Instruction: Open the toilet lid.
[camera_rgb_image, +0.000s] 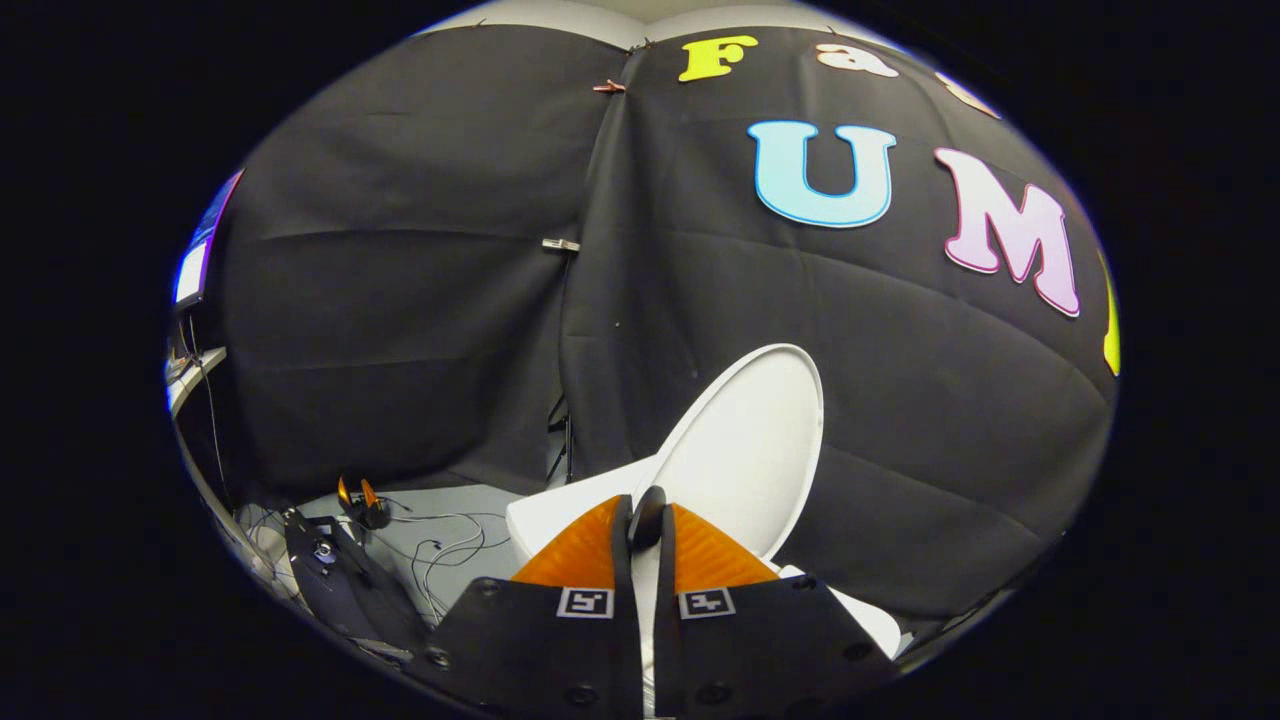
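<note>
Gripper view: the gripper is seen with its fingers drawn nearly together, a narrow gap left between them, and a small dark knob-like piece is pinched at their tips. Just beyond the tips, the white toilet lid is raised, tilted up against the black cloth wall. Cables are seen on the floor farther off.

No readable text, brand or number anywhere. The gripper, its fingers nearly together, carried two small square coded marker tags, pattern only, no legible characters.
</note>
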